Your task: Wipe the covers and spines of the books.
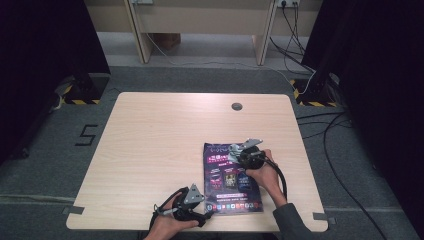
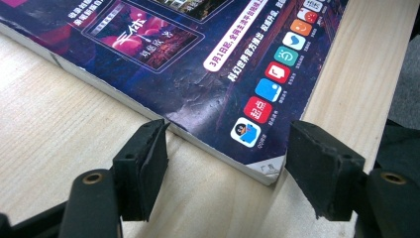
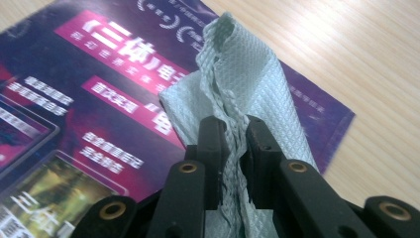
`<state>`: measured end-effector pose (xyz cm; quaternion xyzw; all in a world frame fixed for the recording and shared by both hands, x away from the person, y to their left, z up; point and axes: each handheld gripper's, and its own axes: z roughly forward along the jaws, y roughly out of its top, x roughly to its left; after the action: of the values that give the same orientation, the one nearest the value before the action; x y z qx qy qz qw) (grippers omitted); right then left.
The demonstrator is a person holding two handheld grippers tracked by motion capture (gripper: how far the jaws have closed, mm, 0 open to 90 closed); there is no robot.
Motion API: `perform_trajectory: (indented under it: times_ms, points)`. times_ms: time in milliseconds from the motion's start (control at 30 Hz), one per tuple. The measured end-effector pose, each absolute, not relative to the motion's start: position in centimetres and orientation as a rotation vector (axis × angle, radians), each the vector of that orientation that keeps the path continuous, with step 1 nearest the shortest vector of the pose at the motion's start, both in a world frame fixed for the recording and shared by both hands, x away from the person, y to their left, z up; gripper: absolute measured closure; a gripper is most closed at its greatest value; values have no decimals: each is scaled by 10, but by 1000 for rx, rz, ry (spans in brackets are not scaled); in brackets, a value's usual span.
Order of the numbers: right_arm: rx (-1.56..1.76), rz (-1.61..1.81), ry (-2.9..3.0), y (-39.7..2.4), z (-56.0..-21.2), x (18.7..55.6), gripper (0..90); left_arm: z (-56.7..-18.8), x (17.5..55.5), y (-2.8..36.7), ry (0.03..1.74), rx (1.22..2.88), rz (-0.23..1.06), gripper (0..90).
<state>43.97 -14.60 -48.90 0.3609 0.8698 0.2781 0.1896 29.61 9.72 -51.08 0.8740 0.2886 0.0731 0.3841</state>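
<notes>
- The right tongs (image 3: 233, 148) are clamped on a pale green cloth (image 3: 237, 74) over the magazine (image 1: 231, 177) (purple cover), at 5 o'clock on the worktop (image 1: 150, 145).
- The left tongs (image 2: 225, 163) are held wide apart, empty, around the magazine's near corner.

Glossy creased magazine cover (image 2: 198, 74), woven cloth (image 3: 247, 84), matt wood-grain table (image 1: 150, 145).

The magazine's (image 2: 198, 74) corner lies between the left claw's (image 2: 225, 166) spread jaws; bare counter (image 1: 150, 145) stretches open left of it.

Black cables (image 1: 320, 127) trail over grey floor (image 1: 45, 165) beside a black curtain (image 1: 45, 35).
</notes>
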Motion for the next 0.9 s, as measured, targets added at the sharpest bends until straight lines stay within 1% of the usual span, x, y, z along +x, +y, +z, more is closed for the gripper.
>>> perform_trajectory:
  times_ms: [133,367,500,700,767,900]
  points:
    - [969,877,2511,-129,-490,430,790,-511,297,98,739,2231,183,311]
    - [770,933,2635,-75,-491,401,782,-511,298,99,761,2213,191,312]
    - [703,929,2653,-63,-491,392,782,-511,299,100,766,2206,182,310]
    - [786,956,2642,-79,-491,402,794,-513,301,103,799,2185,220,334]
    - [831,943,2612,-92,-491,409,795,-513,303,103,793,2187,231,353]
    - [955,872,2531,-130,-489,422,795,-513,303,101,767,2203,252,357]
